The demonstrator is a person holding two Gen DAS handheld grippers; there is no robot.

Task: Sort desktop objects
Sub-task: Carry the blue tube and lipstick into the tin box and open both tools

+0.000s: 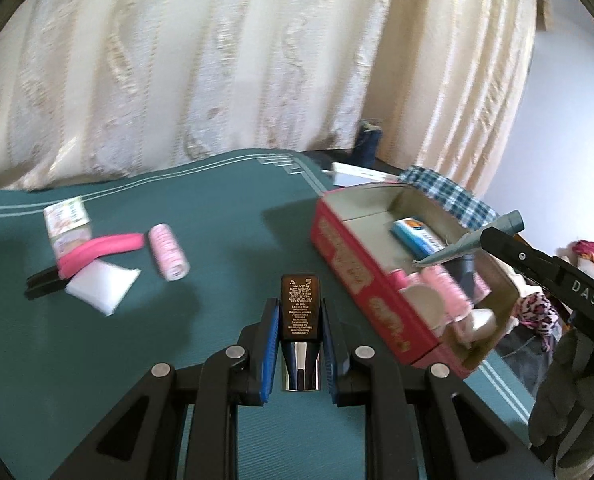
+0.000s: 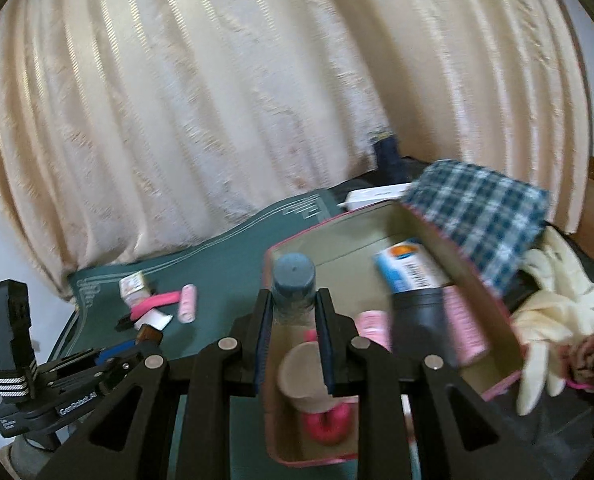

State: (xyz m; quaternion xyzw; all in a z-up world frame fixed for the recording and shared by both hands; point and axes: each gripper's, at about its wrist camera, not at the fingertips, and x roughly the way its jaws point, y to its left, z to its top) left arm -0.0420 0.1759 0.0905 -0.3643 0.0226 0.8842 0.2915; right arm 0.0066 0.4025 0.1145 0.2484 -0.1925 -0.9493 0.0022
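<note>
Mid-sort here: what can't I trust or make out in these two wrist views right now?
- Print on the dark bottle in the left tongs: too small and blurred, left view.
- Grey-blue tube in the right tongs: its lower end is hidden by the pads, right view.
- Pink box contents: smeared by motion blur, partly covered by the tongs.

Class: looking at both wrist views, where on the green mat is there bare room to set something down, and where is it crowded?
Free: the mat between the pink roller and the pink box; also its far strip before the curtain. Crowded: the far-left cluster around the white tube, and the box's near end.
</note>
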